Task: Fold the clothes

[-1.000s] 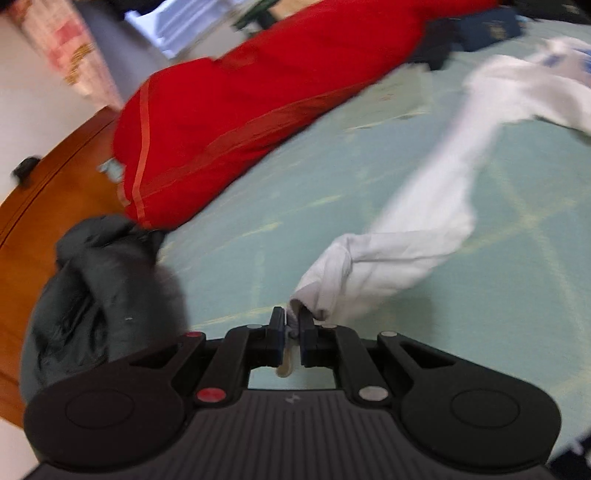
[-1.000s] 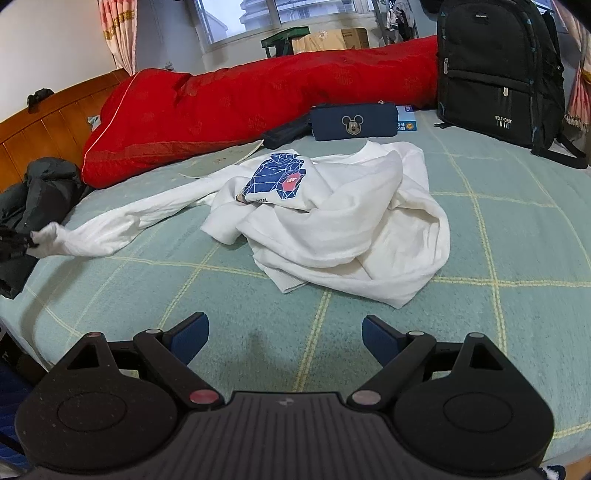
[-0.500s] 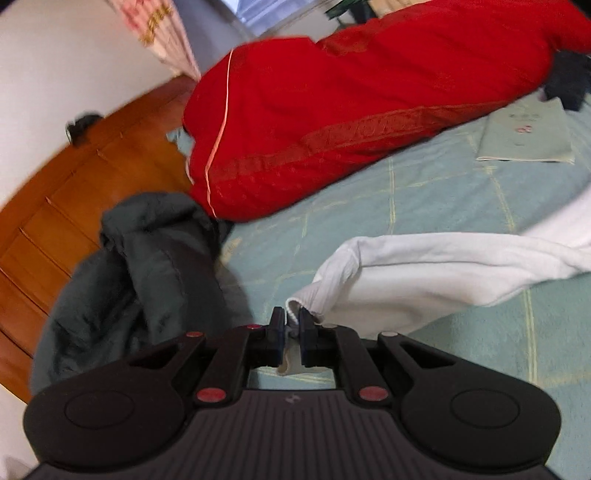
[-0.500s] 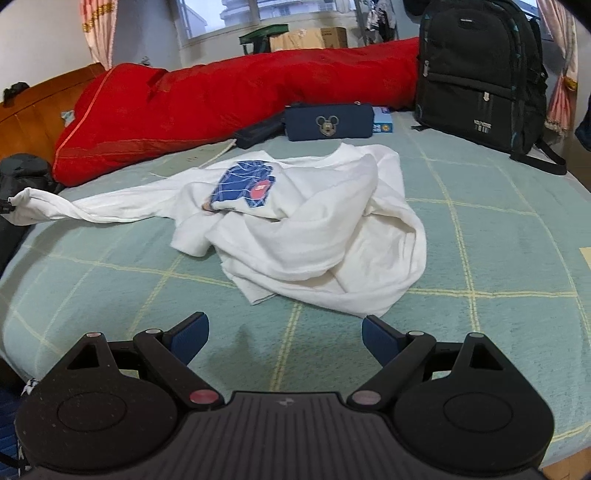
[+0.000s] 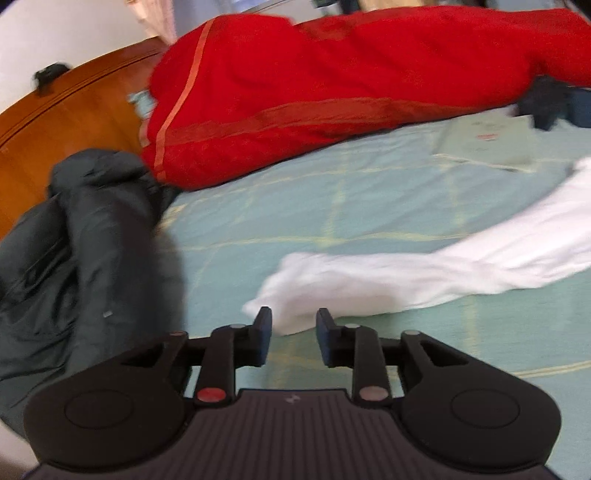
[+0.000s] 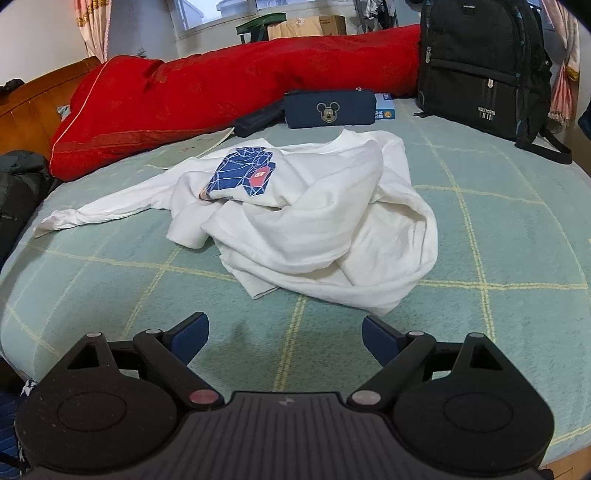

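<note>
We see the white sweatshirt (image 6: pixel 314 221) crumpled mid-bed, near the red quilt (image 6: pixel 221 88), soft, light, floppy; we'd pinch cuff or hem. Left gripper (image 5: pixel 293 334) jaws are opening, the sleeve (image 5: pixel 369 284) lying loose between them; right gripper (image 6: pixel 284 332) gapes wide, empty. The backpack (image 6: pixel 484 62) reads "WOLFHORSE", roughly.

A bedroom in a home.

A bed (image 6: pixel 517 229) with a green checked sheet and a wooden headboard (image 6: pixel 26 110) carries a red quilt (image 6: pixel 221 92), a black backpack (image 6: pixel 484 62) and a white shirt (image 6: pixel 314 221); a window (image 6: pixel 218 14) with curtains (image 6: pixel 92 26) stands behind.
</note>
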Available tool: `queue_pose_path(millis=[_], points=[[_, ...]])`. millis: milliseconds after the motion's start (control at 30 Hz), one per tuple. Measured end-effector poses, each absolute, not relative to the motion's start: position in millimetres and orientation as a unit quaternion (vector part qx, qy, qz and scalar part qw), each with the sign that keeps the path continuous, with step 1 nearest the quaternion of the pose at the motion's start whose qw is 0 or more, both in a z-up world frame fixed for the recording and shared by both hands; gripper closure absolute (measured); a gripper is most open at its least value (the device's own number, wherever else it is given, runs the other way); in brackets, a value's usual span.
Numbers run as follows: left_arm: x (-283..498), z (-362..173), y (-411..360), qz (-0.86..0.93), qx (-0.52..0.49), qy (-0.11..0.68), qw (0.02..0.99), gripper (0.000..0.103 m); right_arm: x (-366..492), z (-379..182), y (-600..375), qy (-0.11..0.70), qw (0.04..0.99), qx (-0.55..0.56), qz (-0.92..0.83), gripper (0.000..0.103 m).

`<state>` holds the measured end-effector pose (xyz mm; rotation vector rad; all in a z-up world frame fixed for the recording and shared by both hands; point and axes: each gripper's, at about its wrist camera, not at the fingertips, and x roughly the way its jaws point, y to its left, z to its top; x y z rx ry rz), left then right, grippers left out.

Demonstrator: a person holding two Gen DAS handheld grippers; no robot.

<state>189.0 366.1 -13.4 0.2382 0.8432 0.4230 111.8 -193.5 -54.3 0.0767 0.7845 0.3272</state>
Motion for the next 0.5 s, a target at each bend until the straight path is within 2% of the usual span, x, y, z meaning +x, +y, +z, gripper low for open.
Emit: queue_pose_path(millis=[100,133,267,500], points=[[207,-13,353,0.181,0.098,0.406,0.89,0.059,107,-53,-194,0.381,0.911,0.035,0.157,0.01],[216,-14,354,0.181,0.078,0.413,0.889,0.058,106,-53,-195,0.381,0.911,0.034,0.155,0.01],[256,-22,373,0.183,-0.024,0.446,0.876,0.059,105,-51,-201,0.382,0.913,0.038,0.14,0.01],[305,-56,421,0.223,-0.145,0.473,0.84,0.06,123,-56,-204,0.389,0.913,0.049,0.116,0.01]])
